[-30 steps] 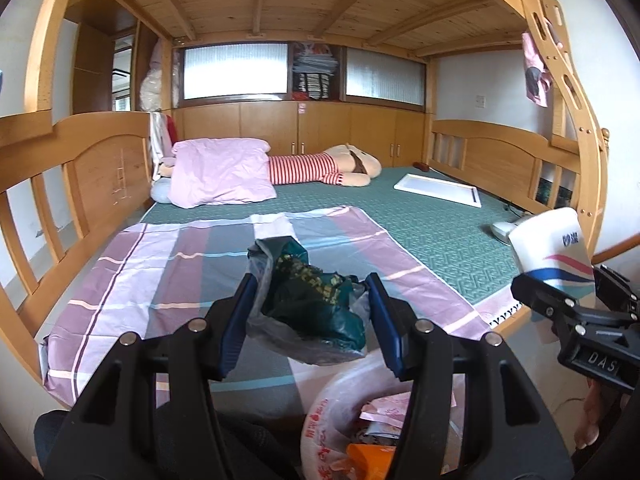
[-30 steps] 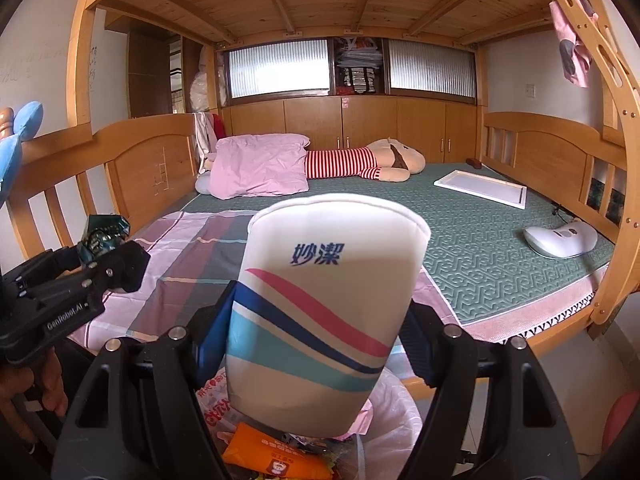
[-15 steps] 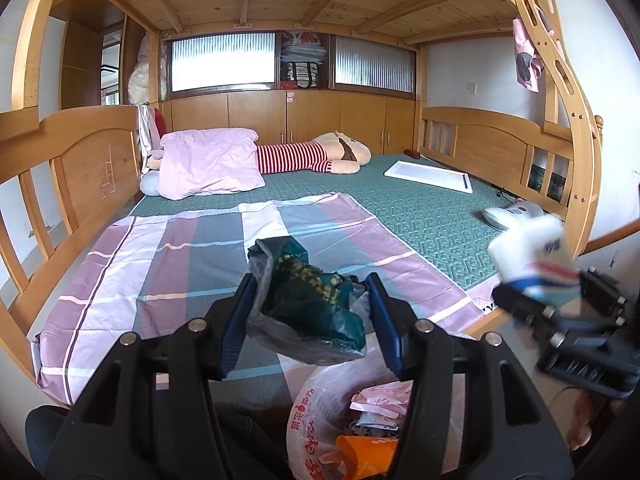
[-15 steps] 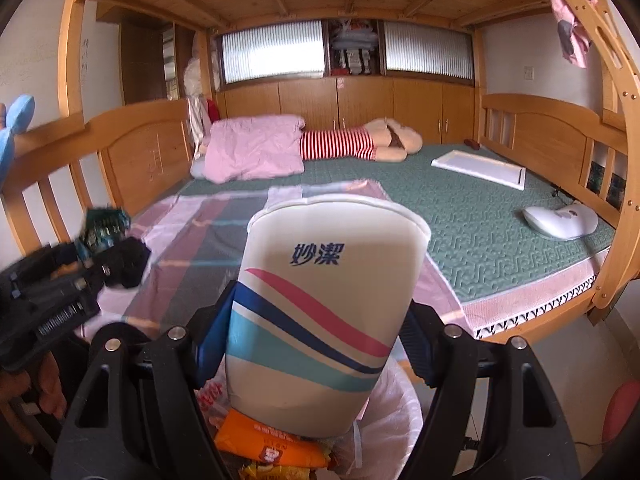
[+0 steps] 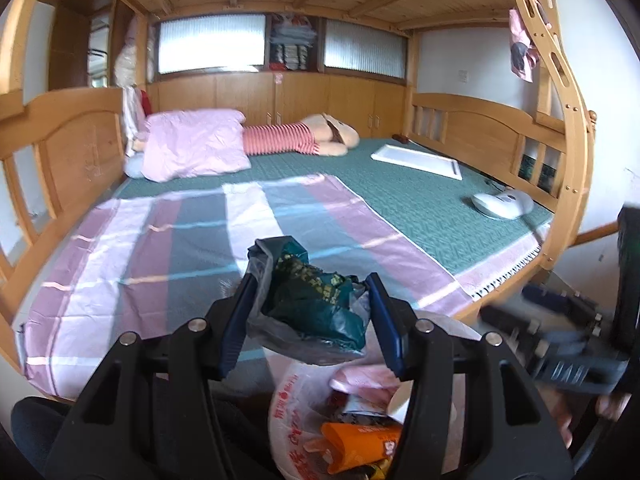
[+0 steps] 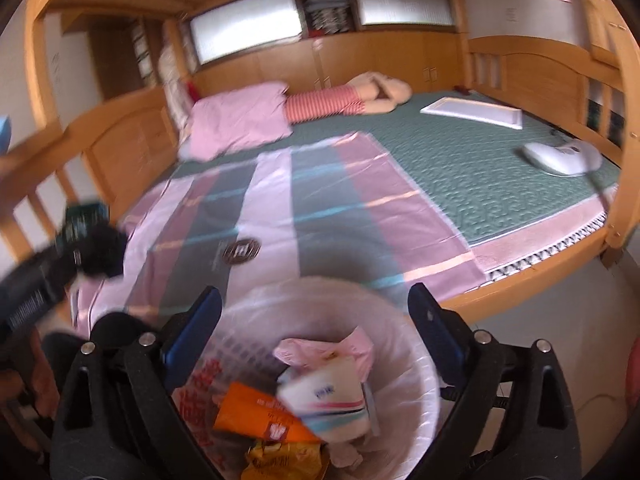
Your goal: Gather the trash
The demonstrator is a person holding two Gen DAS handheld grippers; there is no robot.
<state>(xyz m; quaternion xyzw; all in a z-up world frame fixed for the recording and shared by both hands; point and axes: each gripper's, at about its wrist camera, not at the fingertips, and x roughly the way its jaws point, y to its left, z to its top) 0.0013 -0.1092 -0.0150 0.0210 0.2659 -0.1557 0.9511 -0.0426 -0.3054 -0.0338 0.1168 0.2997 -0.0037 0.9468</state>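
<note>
The right gripper (image 6: 314, 320) is opening its jaws and nothing is sitting between them; the paper cup (image 6: 328, 404) is lying on its side in the lined trash bin (image 6: 420, 368), touching an orange wrapper (image 6: 256, 416). The left gripper (image 5: 308, 316) is clamping a crumpled dark green bag (image 5: 316, 304) just above the bin, in front of the striped sheet (image 5: 160, 248) on the bed.
</note>
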